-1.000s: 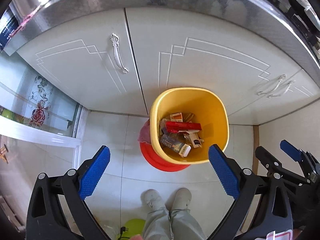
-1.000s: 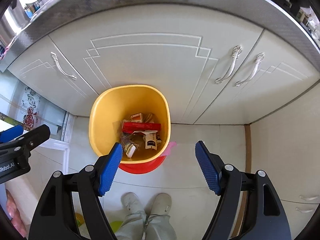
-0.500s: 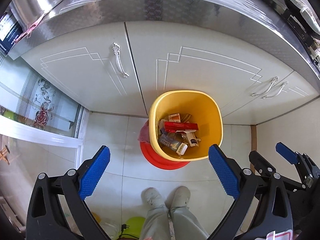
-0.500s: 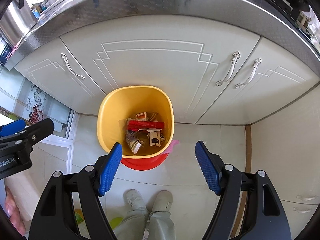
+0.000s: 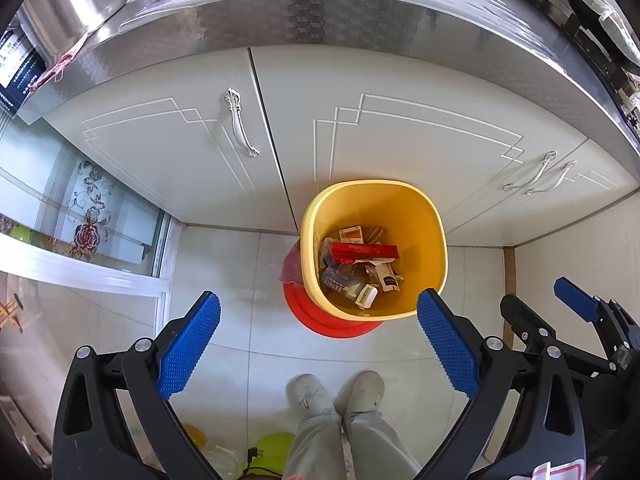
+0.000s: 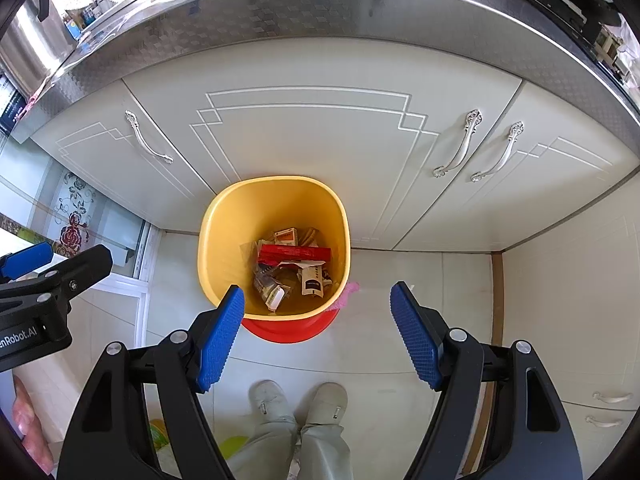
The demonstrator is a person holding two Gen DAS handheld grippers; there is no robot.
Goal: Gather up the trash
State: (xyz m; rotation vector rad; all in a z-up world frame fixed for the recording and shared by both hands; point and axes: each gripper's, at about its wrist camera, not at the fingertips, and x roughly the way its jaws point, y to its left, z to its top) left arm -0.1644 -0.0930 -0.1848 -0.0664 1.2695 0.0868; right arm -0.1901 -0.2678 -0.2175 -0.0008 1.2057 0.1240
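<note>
Trash (image 5: 362, 264) seen in the left wrist view at the bottom of a yellow bin (image 5: 432, 248): a long red box (image 5: 366, 251) on top, small cartons and wrappers beneath. Bin standing on the tiled floor (image 5: 224, 264) just in front of the cream cabinet doors (image 5: 400, 140), with a red base (image 5: 320, 320) under it and a pink bag edge (image 5: 291, 266) at its left side. Left gripper (image 5: 318, 342) held above the floor, pointing steeply down, blue pads (image 5: 188, 348) spread wide with nothing between them. Far right: part of the right gripper (image 5: 576, 304). Below: two pale shoes (image 5: 308, 394) and grey-green trouser legs.

From the right wrist view, same trash (image 6: 294, 266) inside the yellow bin (image 6: 224, 240), red box (image 6: 294, 255) lying across the heap, red base (image 6: 286, 330) showing under the near rim. Right gripper (image 6: 316, 338) also aimed downward, jaws wide apart and empty, its left pad (image 6: 220, 340) overlapping the bin's near rim in the picture, well above it. Left gripper (image 6: 44, 280) visible at the left edge, a hand (image 6: 28, 424) below it. Shoes (image 6: 268, 400) on the floor (image 6: 384, 344) beneath. Steel counter edge (image 6: 320, 12) running above the cabinet doors (image 6: 304, 140).
</note>
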